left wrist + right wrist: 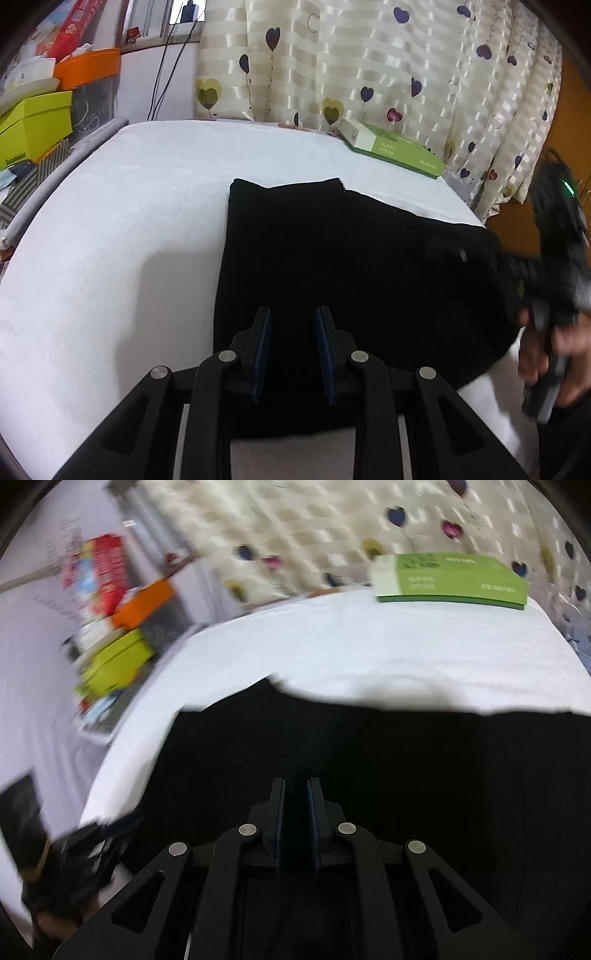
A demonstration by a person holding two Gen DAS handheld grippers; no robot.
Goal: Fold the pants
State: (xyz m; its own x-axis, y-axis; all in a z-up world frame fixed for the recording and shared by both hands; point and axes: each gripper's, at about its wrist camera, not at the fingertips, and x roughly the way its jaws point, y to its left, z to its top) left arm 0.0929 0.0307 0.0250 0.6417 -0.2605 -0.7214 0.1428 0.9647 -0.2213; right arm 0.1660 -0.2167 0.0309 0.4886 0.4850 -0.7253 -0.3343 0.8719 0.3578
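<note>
Black pants (351, 258) lie folded flat into a rough rectangle on the white-covered table (129, 221). My left gripper (293, 312) hovers open over their near edge, with nothing between its blue pads. At the pants' right edge a hand holds my right gripper (513, 267), which is blurred there. In the right wrist view the right gripper (295, 781) stands over the pants (406, 757) with a narrow gap between its fingers and nothing seen in it. The left gripper (74, 853) shows as a blur at the lower left.
A flat green box (391, 149) (450, 578) lies at the table's far right corner, in front of a heart-patterned curtain (369, 55). Stacked boxes, lime (33, 125) and orange (88, 66), crowd the left beyond the table's edge. White cloth (369, 646) stretches beyond the pants.
</note>
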